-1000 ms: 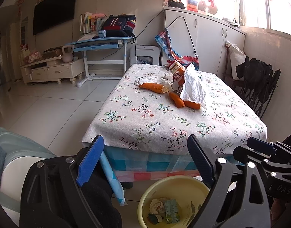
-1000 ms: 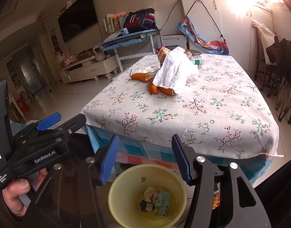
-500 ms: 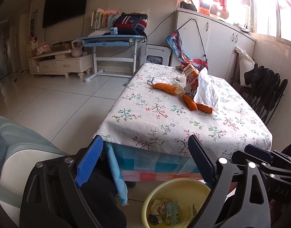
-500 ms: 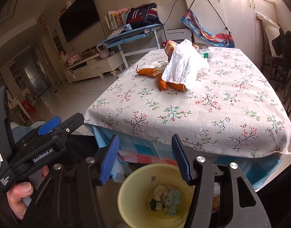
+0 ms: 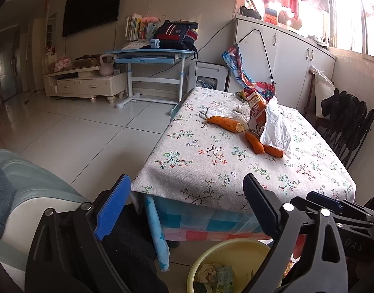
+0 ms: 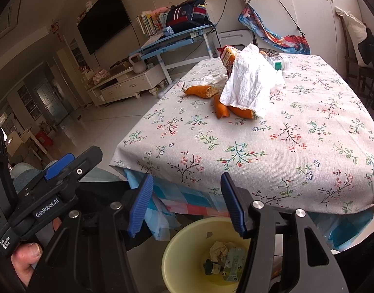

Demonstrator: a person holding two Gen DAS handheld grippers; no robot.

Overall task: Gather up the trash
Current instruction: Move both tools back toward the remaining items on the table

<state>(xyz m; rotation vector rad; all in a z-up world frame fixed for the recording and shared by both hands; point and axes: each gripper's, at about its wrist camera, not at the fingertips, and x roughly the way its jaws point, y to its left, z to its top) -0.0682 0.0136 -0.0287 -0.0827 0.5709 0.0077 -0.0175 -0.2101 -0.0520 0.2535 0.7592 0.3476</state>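
Both spread wide and empty: left blue-padded black gripper (image 5: pixel 184 210) and right blue-padded black gripper (image 6: pixel 187 202), above round yellow plastic bin (image 6: pixel 182 251).

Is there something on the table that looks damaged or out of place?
Yes. Broken orange pieces with ragged ends lie on the tablecloth, beside a crumpled white wrapper draped over a carton.

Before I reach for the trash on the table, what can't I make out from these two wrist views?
- Carton: lower part hidden by the white paper, both views.
- Carrot pieces: far ends under that paper.
- Plastic bottle: only partly seen in the right view behind the paper; unseen in the left.
- Yellow bin: rim cut by the frame edge and right gripper; contents too small to identify.
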